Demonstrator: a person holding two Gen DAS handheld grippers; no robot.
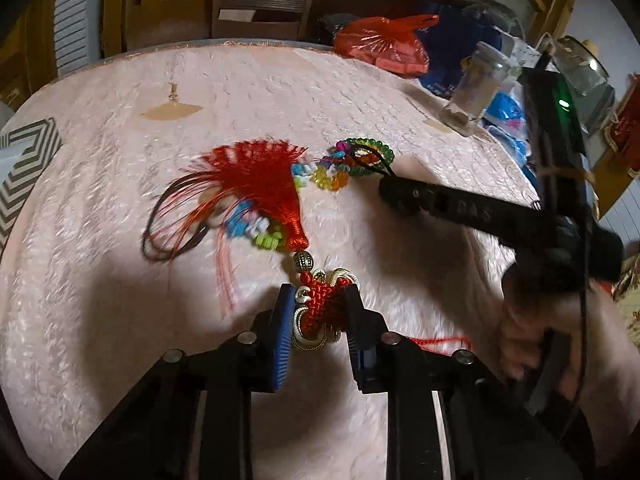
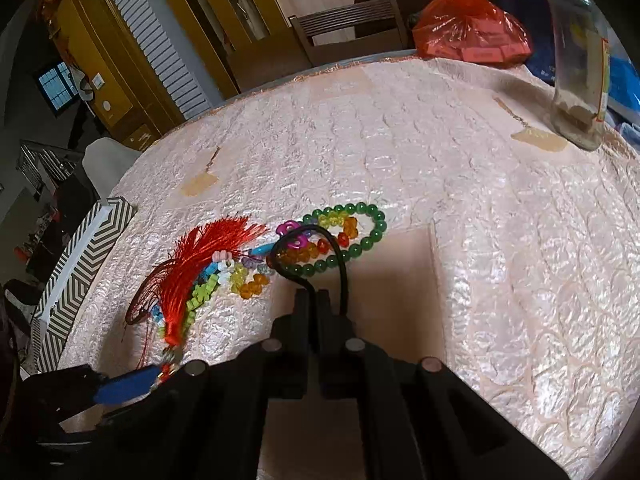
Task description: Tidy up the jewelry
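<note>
A red tassel ornament (image 1: pixel 256 188) lies on the pink tablecloth, and its red knot with silver rings (image 1: pixel 324 312) sits between my blue pads. My left gripper (image 1: pixel 319 292) is shut on that knot. Beside the tassel lie colourful plastic bead strings (image 1: pixel 248 228) and a green bead bracelet (image 2: pixel 362 240). A black cord loop (image 2: pixel 312 236) lies over the bracelet, and my right gripper (image 2: pixel 315 293) is shut on its end. In the left wrist view the right gripper (image 1: pixel 386 190) comes in from the right. One blue pad of the left gripper (image 2: pixel 128 384) shows in the right wrist view.
A grey zigzag-striped box (image 2: pixel 80 260) stands at the table's left edge. A glass jar (image 2: pixel 580 60) and a red plastic bag (image 2: pixel 468 28) sit at the back right. Two gold fan-shaped pendants (image 1: pixel 170 112) (image 2: pixel 536 136) lie on the cloth. A wooden chair (image 1: pixel 260 12) is behind the table.
</note>
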